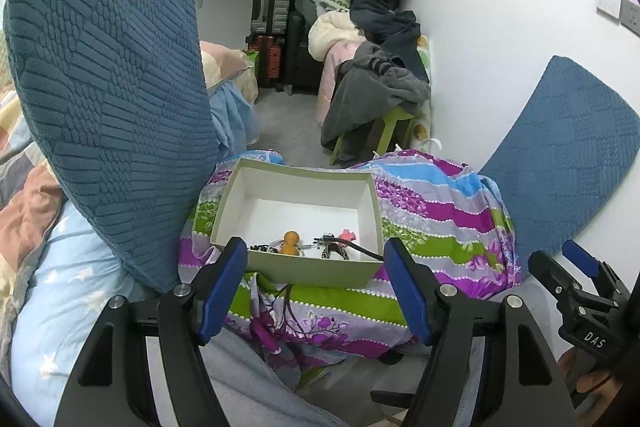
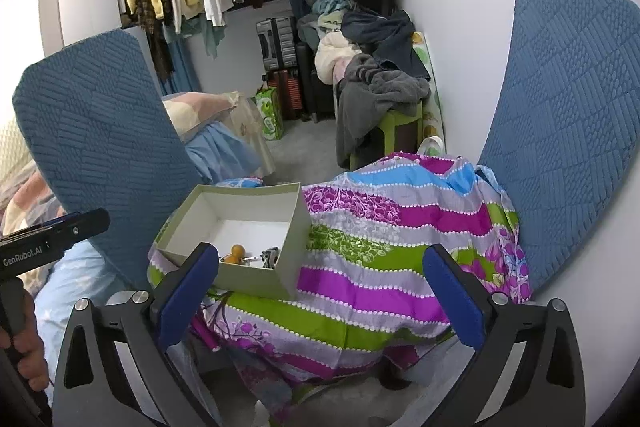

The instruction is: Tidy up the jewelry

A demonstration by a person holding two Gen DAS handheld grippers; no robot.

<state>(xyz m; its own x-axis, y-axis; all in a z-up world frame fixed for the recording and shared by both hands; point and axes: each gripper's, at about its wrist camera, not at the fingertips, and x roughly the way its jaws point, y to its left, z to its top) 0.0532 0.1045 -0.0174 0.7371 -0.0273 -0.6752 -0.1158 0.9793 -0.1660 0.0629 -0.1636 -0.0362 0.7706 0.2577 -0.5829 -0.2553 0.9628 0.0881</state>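
An open grey-green box [image 1: 240, 187] with a white inside sits on a striped floral cloth [image 1: 432, 211]. Jewelry lies along its near wall: an orange gourd-shaped pendant [image 1: 289, 243], dark beads, a black strap and a small pink piece [image 1: 347, 235]. My left gripper [image 1: 316, 287] is open and empty, just in front of the box. In the right wrist view the box [image 2: 294, 227] is at the left, with the pendant [image 2: 236, 253] inside. My right gripper [image 2: 320, 291] is open and empty, over the cloth [image 2: 392, 227] to the right of the box.
Blue textured cushions stand on both sides [image 1: 104, 87] [image 2: 568, 115]. A green stool piled with grey clothes [image 2: 384, 95] stands behind the cloth. Suitcases [image 2: 280, 43] and hanging clothes fill the back. Bedding lies at the left [image 1: 60, 287].
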